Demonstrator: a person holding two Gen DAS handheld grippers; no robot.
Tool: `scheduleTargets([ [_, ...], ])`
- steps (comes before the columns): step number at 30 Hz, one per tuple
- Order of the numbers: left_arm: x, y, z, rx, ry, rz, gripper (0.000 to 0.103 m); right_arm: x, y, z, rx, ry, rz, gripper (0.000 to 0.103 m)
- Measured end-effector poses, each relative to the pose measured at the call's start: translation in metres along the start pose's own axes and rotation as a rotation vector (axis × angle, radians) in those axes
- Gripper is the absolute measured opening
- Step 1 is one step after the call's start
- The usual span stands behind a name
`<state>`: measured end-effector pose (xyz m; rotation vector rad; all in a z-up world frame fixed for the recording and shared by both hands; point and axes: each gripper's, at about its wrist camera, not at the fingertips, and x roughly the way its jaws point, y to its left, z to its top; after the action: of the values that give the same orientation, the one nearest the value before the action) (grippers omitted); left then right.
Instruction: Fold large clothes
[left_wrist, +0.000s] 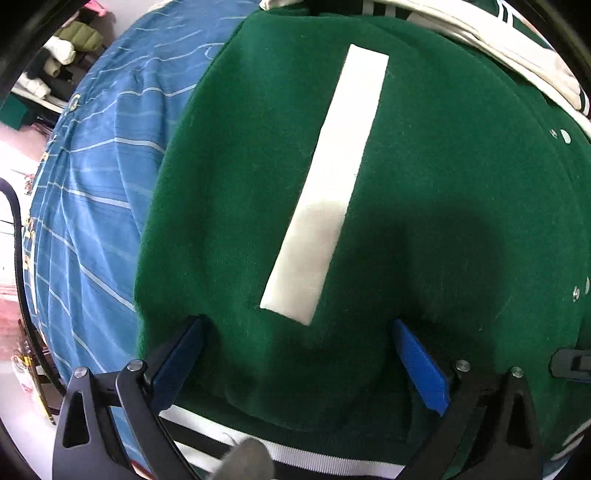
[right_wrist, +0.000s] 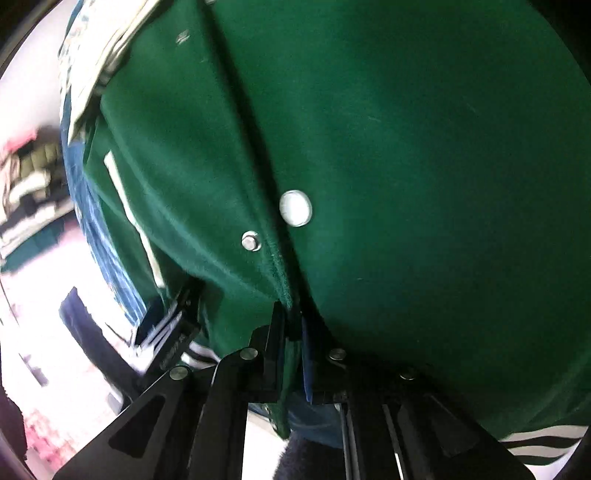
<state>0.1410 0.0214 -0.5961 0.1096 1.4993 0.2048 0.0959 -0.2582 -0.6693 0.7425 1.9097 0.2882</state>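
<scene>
We pinched the green felt varsity jacket (left_wrist: 424, 184) hem: right gripper (right_wrist: 293, 325) jaws clamped its snap-button edge, left gripper (left_wrist: 295, 332) jaws spread; next, close left and fold.

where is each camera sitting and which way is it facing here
Left wrist: on the left tongs, facing steeply down at the green jacket and its white pocket strip on blue bedding; open blue pads straddle the fabric.
Right wrist: on the right tongs, facing down along the jacket's snap placket, shut on its edge.
Shared: jacket, strip, bedding.
</scene>
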Motion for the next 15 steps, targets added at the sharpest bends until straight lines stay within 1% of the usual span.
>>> scheduleTargets([
  [1, -0.003, 0.001, 0.002, 0.003, 0.017, 0.002, 0.103, -0.009, -0.008, 0.0, -0.006, 0.011, 0.006, 0.012],
  [2, -0.009, 0.002, 0.005, -0.001, 0.028, 0.012, 0.103, -0.019, -0.007, 0.0, -0.007, 0.018, 0.024, 0.013],
  [3, -0.018, 0.004, 0.007, -0.009, 0.023, 0.03, 0.103, -0.035, -0.008, 0.001, -0.014, -0.007, 0.024, 0.014],
  [4, -0.027, 0.005, 0.01, -0.013, 0.009, 0.042, 0.103, -0.048, -0.011, 0.007, -0.024, -0.034, 0.022, 0.019],
  [5, -0.041, 0.005, 0.013, -0.015, -0.015, 0.057, 0.103, -0.067, -0.008, 0.012, -0.036, -0.087, 0.01, 0.024],
  [6, -0.055, 0.004, 0.018, -0.016, -0.045, 0.069, 0.103, -0.086, -0.014, 0.016, -0.035, -0.134, -0.004, 0.035],
  [7, -0.068, 0.002, 0.024, -0.019, -0.072, 0.086, 0.103, -0.108, -0.022, 0.021, -0.023, -0.183, -0.013, 0.039],
  [9, -0.087, -0.004, 0.039, -0.031, -0.12, 0.103, 0.103, -0.151, -0.04, 0.037, 0.02, -0.271, 0.002, 0.04],
  [10, -0.096, -0.008, 0.05, -0.039, -0.145, 0.111, 0.103, -0.166, -0.047, 0.044, 0.031, -0.292, 0.014, 0.04],
  [12, -0.104, -0.018, 0.072, -0.053, -0.181, 0.121, 0.103, -0.199, -0.055, 0.076, 0.05, -0.364, 0.026, 0.04],
  [13, -0.106, -0.024, 0.092, -0.061, -0.206, 0.114, 0.103, -0.208, -0.057, 0.086, 0.054, -0.394, 0.023, 0.04],
  [14, -0.105, -0.031, 0.103, -0.068, -0.225, 0.123, 0.103, -0.221, -0.058, 0.101, 0.052, -0.447, 0.01, 0.04],
  [15, -0.104, -0.034, 0.119, -0.072, -0.244, 0.132, 0.103, -0.233, -0.059, 0.117, 0.047, -0.504, -0.011, 0.047],
])
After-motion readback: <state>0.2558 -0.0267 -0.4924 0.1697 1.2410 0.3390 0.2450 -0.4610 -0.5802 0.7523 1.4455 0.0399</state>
